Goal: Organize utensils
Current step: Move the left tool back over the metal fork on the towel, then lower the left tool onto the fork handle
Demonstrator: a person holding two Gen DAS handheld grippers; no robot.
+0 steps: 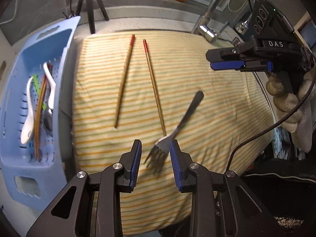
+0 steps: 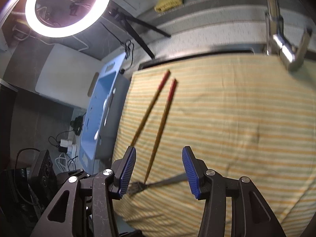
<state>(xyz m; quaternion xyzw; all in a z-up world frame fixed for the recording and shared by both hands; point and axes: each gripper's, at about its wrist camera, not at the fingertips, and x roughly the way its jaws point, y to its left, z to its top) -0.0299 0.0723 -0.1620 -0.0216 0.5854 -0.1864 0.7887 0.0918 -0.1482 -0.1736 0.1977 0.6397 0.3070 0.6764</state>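
Left gripper (image 1: 155,148), jaws spread, straddles the grey metal fork (image 1: 178,126) at lower centre on the striped yellow cloth (image 1: 217,102). Right gripper (image 2: 159,158): jaws spread, empty.

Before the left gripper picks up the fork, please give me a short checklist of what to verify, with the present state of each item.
1. Left gripper open: ok.
2. Fork head between its fingers: ok, tines sit in the gap.
3. Fork free of the chopsticks: not ok, one tip touches or overlaps the fork's neck.
4. Right gripper out of the way: ok, off to the side.
5. Room in the blue basket: ok.
6. Fingers low enough to grip: cannot tell.
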